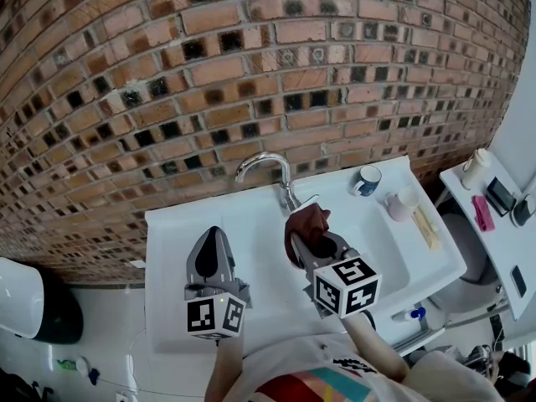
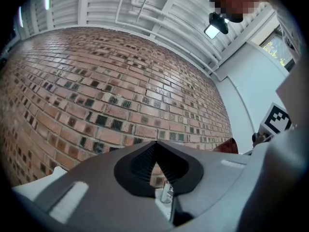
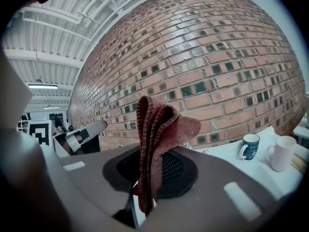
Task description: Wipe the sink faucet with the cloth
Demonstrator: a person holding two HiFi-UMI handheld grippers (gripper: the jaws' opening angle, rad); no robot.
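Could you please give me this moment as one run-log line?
right gripper: shut on cloth | left gripper: shut, empty | cloth: just below faucet base, contact unclear | wiping: cannot confirm

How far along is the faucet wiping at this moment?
Done: the cloth is gripped in the right gripper. In hand: it is held up beside the base of the faucet; contact is unclear. Left: wiping the spout. The left gripper is shut, empty.
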